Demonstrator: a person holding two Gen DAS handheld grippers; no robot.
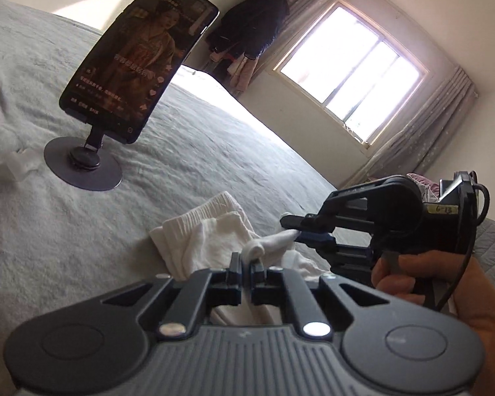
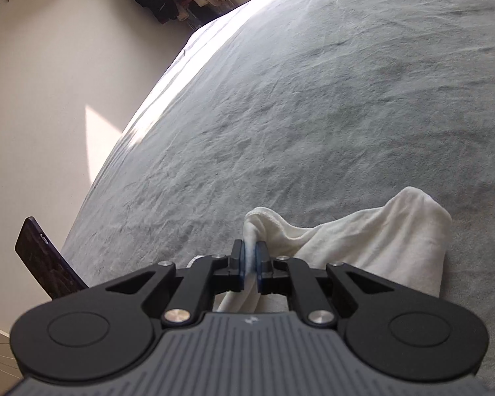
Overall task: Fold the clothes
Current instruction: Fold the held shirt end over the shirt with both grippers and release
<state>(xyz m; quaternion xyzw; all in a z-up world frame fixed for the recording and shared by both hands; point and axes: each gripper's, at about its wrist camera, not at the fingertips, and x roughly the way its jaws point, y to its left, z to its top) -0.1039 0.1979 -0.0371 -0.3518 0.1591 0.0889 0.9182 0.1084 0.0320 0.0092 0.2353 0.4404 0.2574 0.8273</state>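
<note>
Both grippers pinching the white garment over the bed

I have the white garment bunched on the grey bed, well in from its sunlit far edge, with one hem clamped between the left gripper jaws and another between the right gripper jaws. To fold cleanly I'd keep both pinches firm and the hems level. A phone stands nearby.

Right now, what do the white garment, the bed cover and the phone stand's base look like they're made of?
White garment: soft knit cotton or fleece, matte; it drapes limply and shows a stitched hem. Bed cover: grey woven or brushed fabric, matte, finely wrinkled. Phone stand base: probably metal or hard plastic, a flat dark disc with smooth satin sheen; which one I can't tell.
</note>
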